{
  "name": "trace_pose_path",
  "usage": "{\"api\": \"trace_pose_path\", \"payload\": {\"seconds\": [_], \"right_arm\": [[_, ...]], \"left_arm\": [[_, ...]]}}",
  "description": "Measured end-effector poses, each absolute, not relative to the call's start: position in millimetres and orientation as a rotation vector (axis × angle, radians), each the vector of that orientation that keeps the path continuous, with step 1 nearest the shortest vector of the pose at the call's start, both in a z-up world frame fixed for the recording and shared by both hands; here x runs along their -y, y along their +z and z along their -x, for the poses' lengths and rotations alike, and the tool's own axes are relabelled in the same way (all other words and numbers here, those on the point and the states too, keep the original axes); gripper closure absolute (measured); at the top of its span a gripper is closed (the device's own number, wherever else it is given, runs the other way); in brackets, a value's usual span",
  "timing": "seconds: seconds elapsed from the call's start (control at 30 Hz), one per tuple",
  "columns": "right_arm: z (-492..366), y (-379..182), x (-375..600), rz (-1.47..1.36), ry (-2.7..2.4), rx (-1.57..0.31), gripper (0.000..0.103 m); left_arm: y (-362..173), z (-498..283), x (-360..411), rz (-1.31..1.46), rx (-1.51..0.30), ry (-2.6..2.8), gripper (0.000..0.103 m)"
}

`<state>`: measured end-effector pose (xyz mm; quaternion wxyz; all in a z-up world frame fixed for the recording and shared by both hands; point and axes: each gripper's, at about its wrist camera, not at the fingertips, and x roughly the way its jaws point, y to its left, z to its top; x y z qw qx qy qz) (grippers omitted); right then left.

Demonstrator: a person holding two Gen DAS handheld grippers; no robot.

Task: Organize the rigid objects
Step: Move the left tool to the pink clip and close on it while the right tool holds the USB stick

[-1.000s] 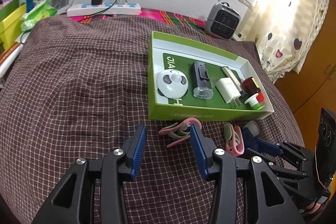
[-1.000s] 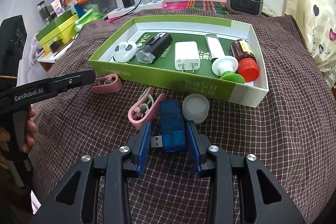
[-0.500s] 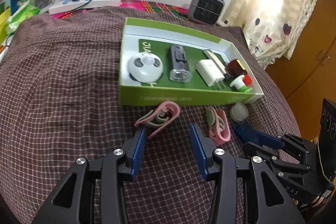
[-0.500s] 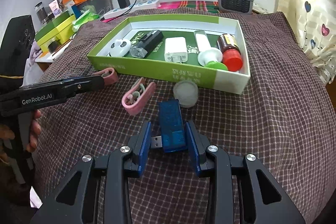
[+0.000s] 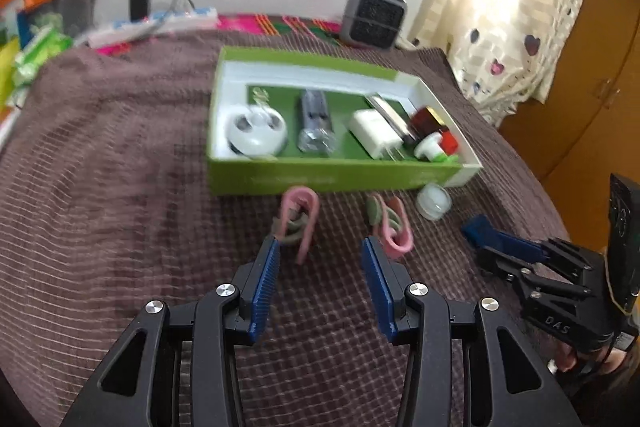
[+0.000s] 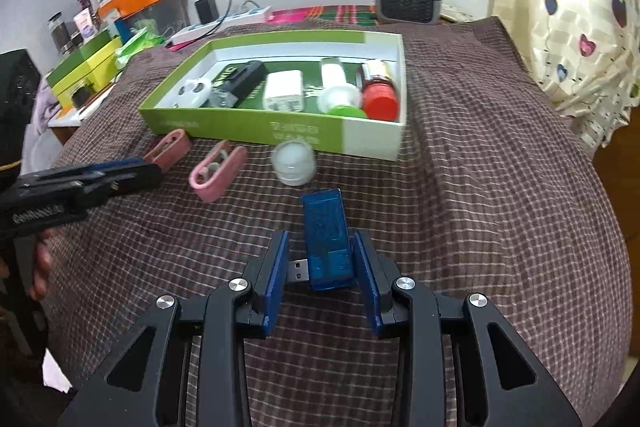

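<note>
Checked cloth [image 6: 500, 195] covers the surface. Green box [image 6: 256, 125] on it, long axis left-right, holding five items in a row. In front of box: two pink clips [image 6: 218, 169] [image 6: 170, 147], one white jar [image 6: 293, 163]. Right gripper [image 6: 322, 269] clamped on one blue USB stick [image 6: 326, 231]; body points away toward box, plug sticks out left. Left gripper [image 5: 318, 267] part open, empty, just before the clips.
</note>
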<state>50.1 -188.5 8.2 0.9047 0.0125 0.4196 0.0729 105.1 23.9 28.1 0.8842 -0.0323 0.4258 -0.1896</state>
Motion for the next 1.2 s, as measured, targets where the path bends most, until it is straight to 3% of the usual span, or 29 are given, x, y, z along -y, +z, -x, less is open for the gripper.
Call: {"api": "trace_pose_path", "payload": {"seconds": [0.57, 0.77, 1.2], "right_arm": [[-49.8, 4.1, 214.8, -0.048, 0.109, -0.881, 0.068], [-57.9, 3.7, 213.5, -0.059, 0.137, -0.883, 0.063], [-63.3, 3.9, 217.8, -0.075, 0.151, -0.874, 0.065]], "left_arm": [[10.4, -133.4, -17.3, 0.032, -0.937, -0.338, 0.061], [10.2, -135.9, -13.9, 0.023, -0.929, -0.324, 0.061], [9.1, -137.7, -10.4, 0.021, -0.916, -0.296, 0.064]]}}
